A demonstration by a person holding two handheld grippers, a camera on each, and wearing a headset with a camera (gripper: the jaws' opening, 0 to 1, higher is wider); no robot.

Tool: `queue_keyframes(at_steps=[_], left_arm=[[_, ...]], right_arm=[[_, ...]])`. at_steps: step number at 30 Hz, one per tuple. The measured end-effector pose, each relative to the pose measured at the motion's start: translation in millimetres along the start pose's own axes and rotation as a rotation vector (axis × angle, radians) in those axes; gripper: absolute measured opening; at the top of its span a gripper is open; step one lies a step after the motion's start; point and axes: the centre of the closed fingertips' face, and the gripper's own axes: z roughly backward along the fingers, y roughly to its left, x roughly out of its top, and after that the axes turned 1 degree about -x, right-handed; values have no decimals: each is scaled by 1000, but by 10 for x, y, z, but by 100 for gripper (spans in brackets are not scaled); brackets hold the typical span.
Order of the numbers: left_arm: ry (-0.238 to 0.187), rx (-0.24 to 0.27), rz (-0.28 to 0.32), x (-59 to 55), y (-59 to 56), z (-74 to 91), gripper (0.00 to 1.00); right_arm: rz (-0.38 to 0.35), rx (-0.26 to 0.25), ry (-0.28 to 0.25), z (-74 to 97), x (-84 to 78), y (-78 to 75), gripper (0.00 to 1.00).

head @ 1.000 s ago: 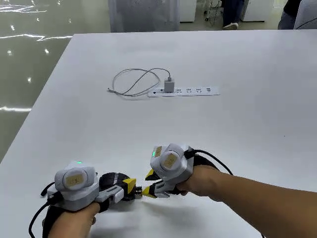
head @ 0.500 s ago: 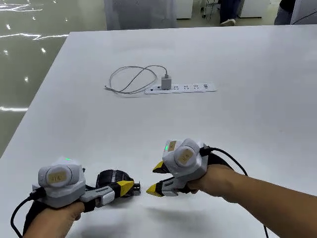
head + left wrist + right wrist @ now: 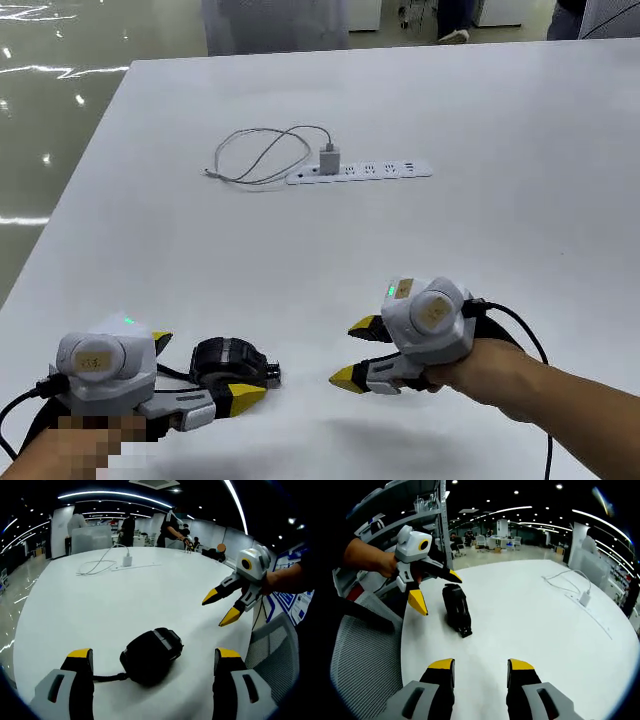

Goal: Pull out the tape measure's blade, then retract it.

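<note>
Finds the tape lying on the bench at lower left of the head view, between the left gripper's spread fingers but ungripped, its blade end pointing right toward the right gripper, likewise open, near but apart.

Right gripper drew back from the front end of the tape measure, where its jaws had been; they finished spread, well apart from it. Left gripper let go: my jaws widened to either side of the case, touching neither side.
</note>
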Motion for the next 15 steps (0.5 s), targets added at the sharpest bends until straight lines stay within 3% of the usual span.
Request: queue_keyframes(at_steps=[3,13,15], left_arm=[[-9,-17,-17,-10,9,14,99],[-29,4,-40,-14,124,162,99],[-34,-16,-49,-24,109,199,99]], right_arm=[[-16,-15,-2,67,-72,-31,39],[-52,-68,-14,340,-318,-156,47],[-87,-84,-9,408,-382,-209,47]])
